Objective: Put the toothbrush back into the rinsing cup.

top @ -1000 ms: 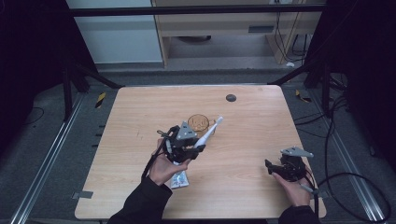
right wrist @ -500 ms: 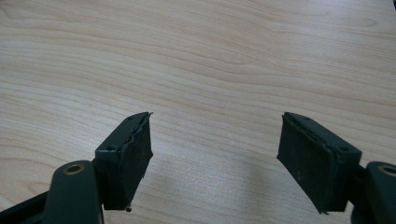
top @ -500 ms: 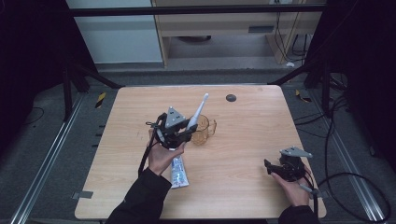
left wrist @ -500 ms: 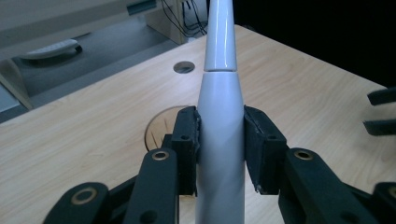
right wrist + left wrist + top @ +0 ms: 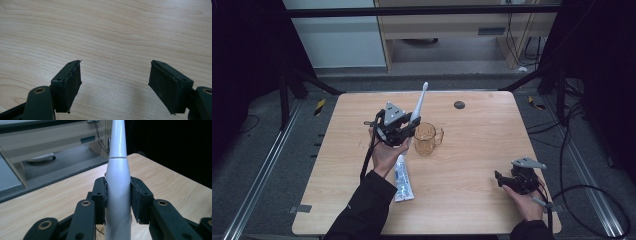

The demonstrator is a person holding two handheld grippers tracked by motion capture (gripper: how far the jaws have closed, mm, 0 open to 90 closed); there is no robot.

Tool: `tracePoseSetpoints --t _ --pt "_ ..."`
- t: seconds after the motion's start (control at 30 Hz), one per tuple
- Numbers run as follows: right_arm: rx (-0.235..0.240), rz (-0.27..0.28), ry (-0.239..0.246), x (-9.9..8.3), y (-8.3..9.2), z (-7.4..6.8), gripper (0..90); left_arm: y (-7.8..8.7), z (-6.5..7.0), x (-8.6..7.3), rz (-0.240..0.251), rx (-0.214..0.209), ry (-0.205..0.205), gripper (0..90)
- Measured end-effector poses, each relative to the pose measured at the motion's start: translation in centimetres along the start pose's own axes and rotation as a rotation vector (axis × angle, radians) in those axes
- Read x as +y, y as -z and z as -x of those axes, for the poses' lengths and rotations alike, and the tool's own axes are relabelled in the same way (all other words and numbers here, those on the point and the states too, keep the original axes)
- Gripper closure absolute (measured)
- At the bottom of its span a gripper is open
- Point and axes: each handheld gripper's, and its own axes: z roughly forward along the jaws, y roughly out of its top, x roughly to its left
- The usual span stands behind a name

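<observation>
My left gripper (image 5: 408,129) is shut on the thick lower body of a white electric toothbrush (image 5: 419,104), which stands nearly upright with its brush head pointing to the far side. In the left gripper view both pads press the toothbrush (image 5: 118,182) from either side. An amber glass mug (image 5: 426,139) stands just right of the left gripper, with its handle to the right. A white toothpaste tube (image 5: 402,178) lies near the left forearm. My right gripper (image 5: 501,180) rests low at the table's right front. Its jaws stand wide apart over bare wood (image 5: 115,85).
The wooden table (image 5: 482,145) has free room across its right half and far left. A small dark round object (image 5: 459,104) lies near the far edge. Beyond the table are shelves and cables, and dark frame bars stand at both sides.
My left hand has risen and moved toward the far left with the toothbrush, which has swung from a slant to nearly upright. The toothpaste tube now lies uncovered. The right hand has kept still.
</observation>
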Motion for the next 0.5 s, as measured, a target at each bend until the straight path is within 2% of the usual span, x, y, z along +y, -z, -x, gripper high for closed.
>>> tracePoseSetpoints --t 0.43,0.5 --pt "-0.003 0.000 0.013 0.0 0.0 0.0 25.9 -1.7 -0.6 1.0 0.091 0.026 0.037 66.7" --pt "-0.003 -0.001 0.013 0.0 -0.1 0.0 25.9 -2.0 -0.6 1.0 0.100 0.019 0.044 66.7"
